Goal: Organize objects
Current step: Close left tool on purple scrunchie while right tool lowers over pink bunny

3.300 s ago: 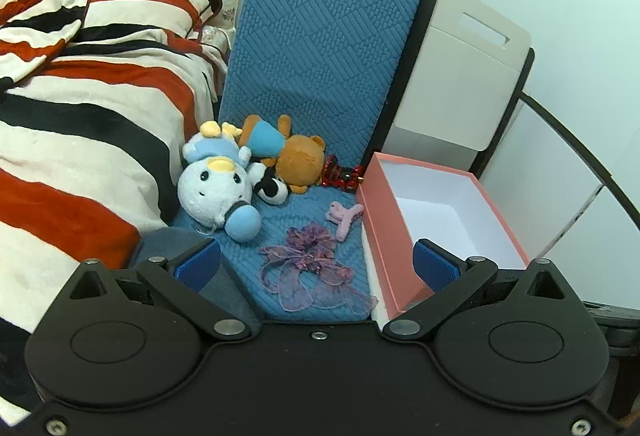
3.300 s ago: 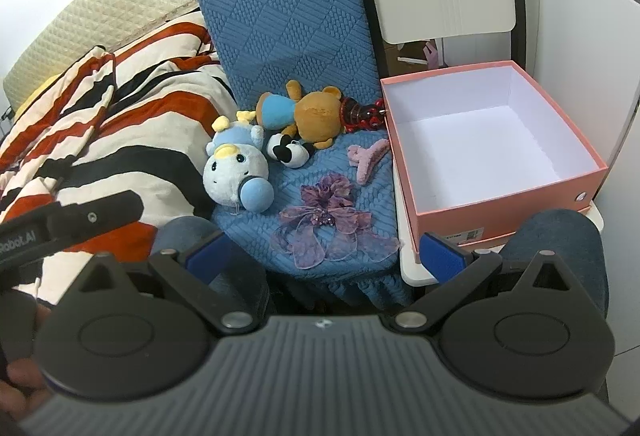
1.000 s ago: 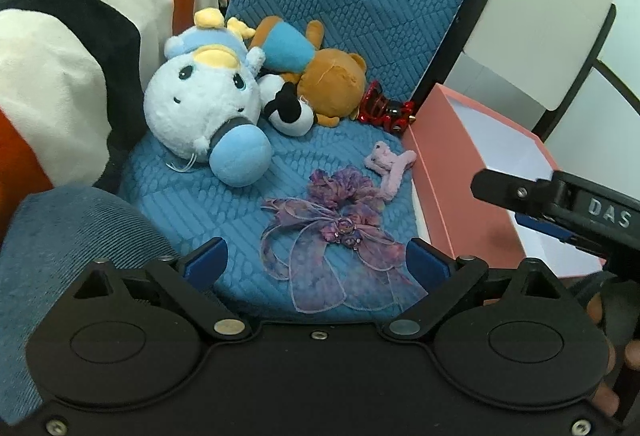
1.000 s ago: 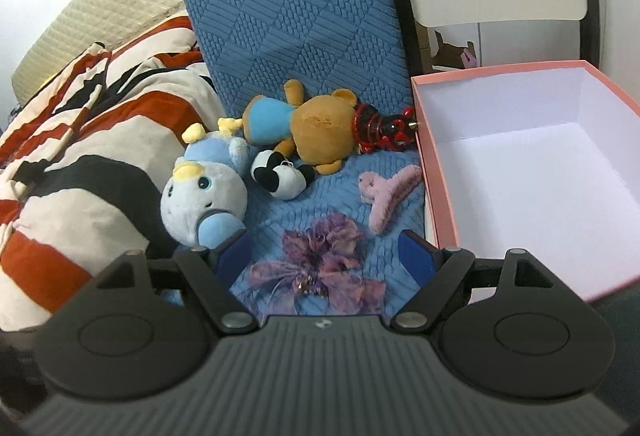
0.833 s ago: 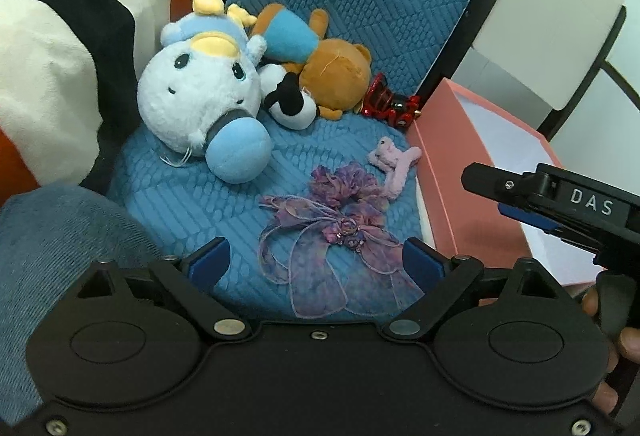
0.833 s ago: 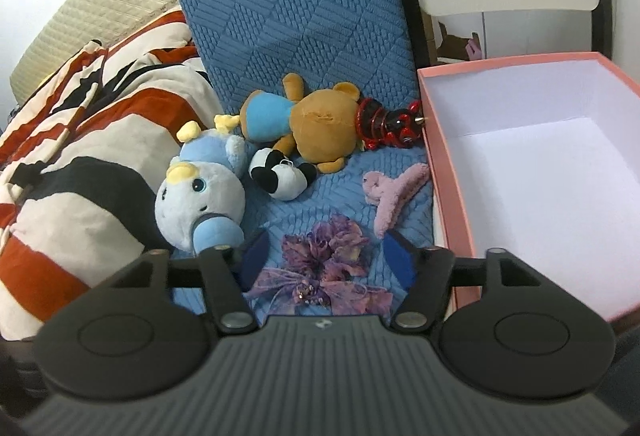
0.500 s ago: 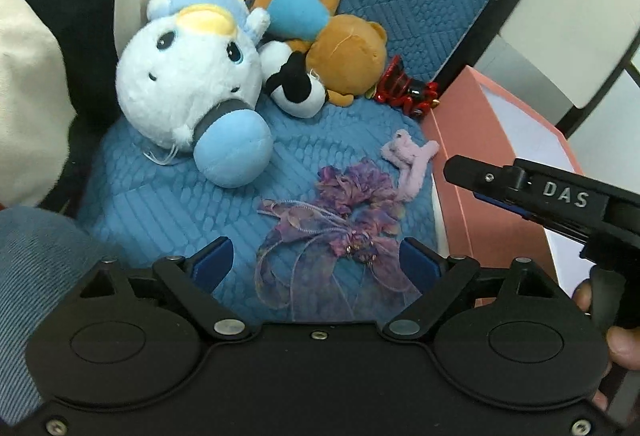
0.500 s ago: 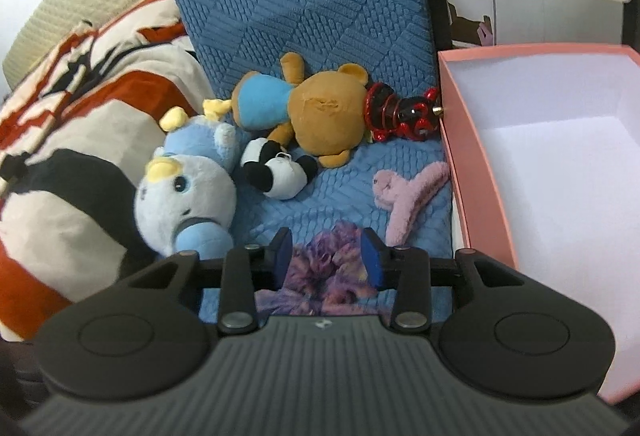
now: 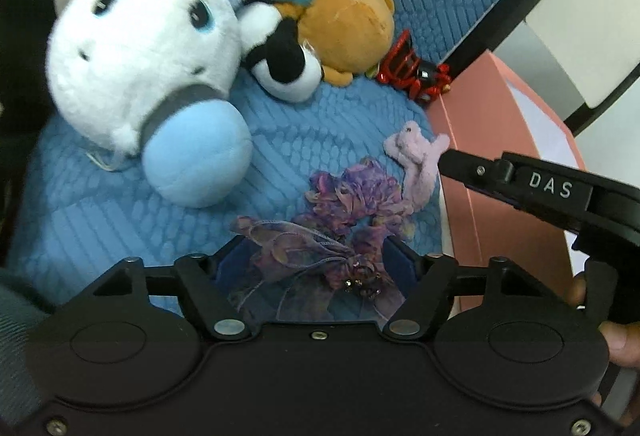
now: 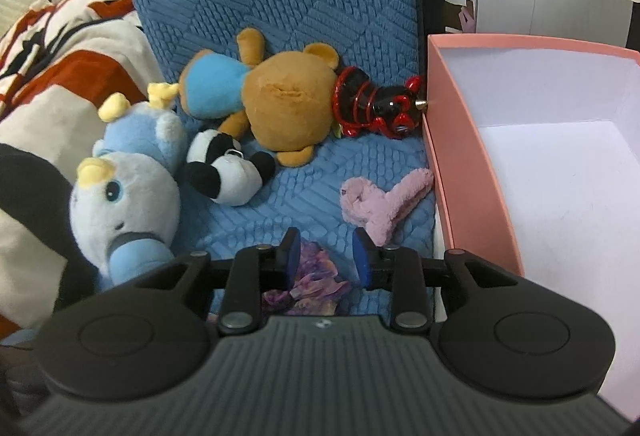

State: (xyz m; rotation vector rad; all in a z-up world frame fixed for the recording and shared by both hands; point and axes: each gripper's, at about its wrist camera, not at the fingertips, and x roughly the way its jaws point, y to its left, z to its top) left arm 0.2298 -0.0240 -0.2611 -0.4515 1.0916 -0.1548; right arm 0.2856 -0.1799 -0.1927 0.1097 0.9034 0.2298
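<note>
Purple ruffled hair bow (image 9: 336, 232), gauzy ribbons: both grippers' fingers part-open around it, not clamped.

A blue quilted seat cushion (image 10: 304, 204) carries a white-and-blue plush (image 10: 124, 200), brown teddy bear (image 10: 280, 108), panda plush (image 10: 228, 172), pink fuzzy hair claw (image 10: 384, 204), purple organza bow (image 9: 336, 232) and red-black toy (image 10: 372, 108).
</note>
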